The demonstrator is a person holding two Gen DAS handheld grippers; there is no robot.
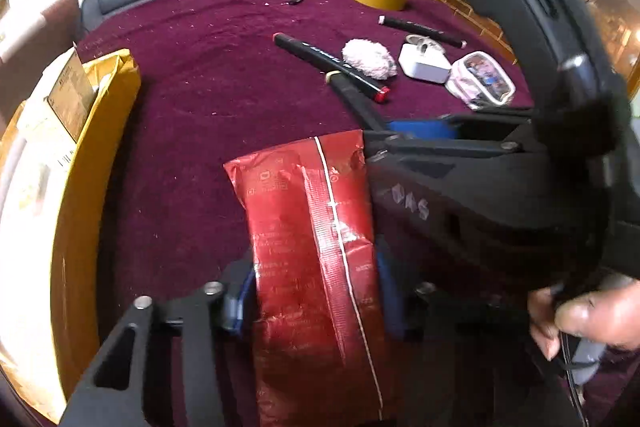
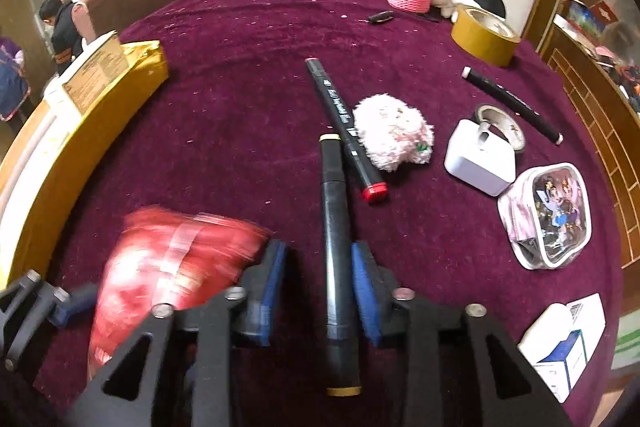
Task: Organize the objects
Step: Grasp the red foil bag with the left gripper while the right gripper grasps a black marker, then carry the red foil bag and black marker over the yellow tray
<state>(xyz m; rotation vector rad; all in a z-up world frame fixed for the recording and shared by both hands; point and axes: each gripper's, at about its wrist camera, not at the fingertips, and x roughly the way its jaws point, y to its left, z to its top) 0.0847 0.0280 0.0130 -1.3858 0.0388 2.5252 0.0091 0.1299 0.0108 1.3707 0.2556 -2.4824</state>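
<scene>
Left tongs [image 1: 316, 291] clench a red packet [image 1: 316, 247], its print unreadable. Right tongs [image 2: 320, 279], parted, straddle a black marker [image 2: 338, 267] lying on the maroon table [image 2: 240, 107], beside a red-capped marker [image 2: 344, 123].

Both wrist views look forward, low, sharing the maroon table [image 1: 208, 75]; edges blurred.
</scene>
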